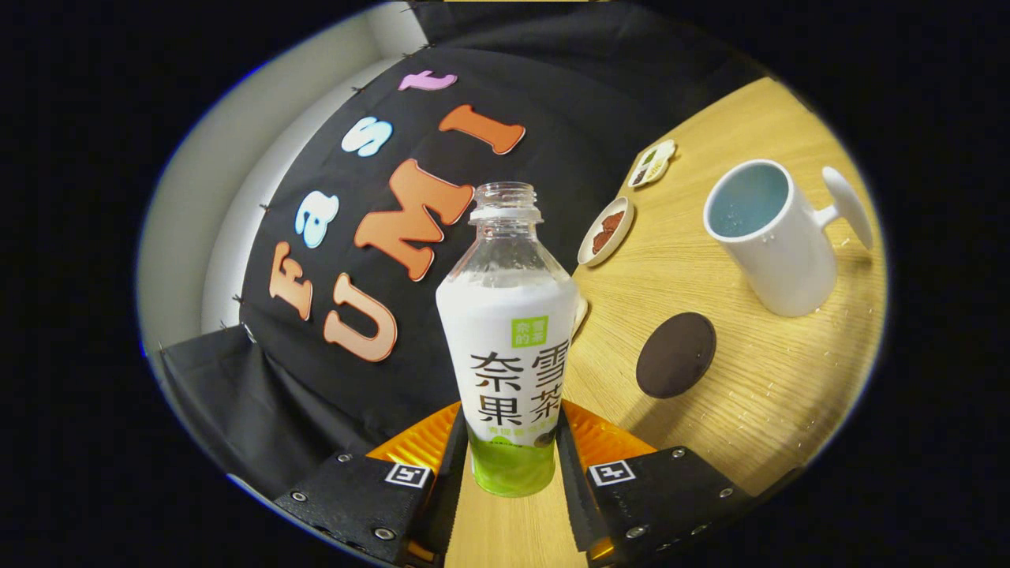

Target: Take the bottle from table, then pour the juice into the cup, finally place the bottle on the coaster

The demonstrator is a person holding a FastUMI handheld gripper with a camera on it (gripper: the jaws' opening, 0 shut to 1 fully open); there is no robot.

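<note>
A clear, uncapped bottle (509,347) with a white label and a green base stands between my fingers. My gripper (511,451) is shut on its lower part, one finger pressing each side. The wooden table (757,394) looks slanted behind it, so the bottle is leaning relative to the tabletop. Beyond the fingers to the right lies a dark round coaster (676,354). Farther right of the coaster stands a white cup (769,237) with a blue inside, its handle pointing away from the bottle. I cannot see any liquid in the bottle's clear upper part.
A small white dish (606,230) with something brown in it sits beyond the coaster, near the booth wall. A smaller shaped dish (652,163) lies farther back. A white rim (581,312) peeks out from behind the bottle.
</note>
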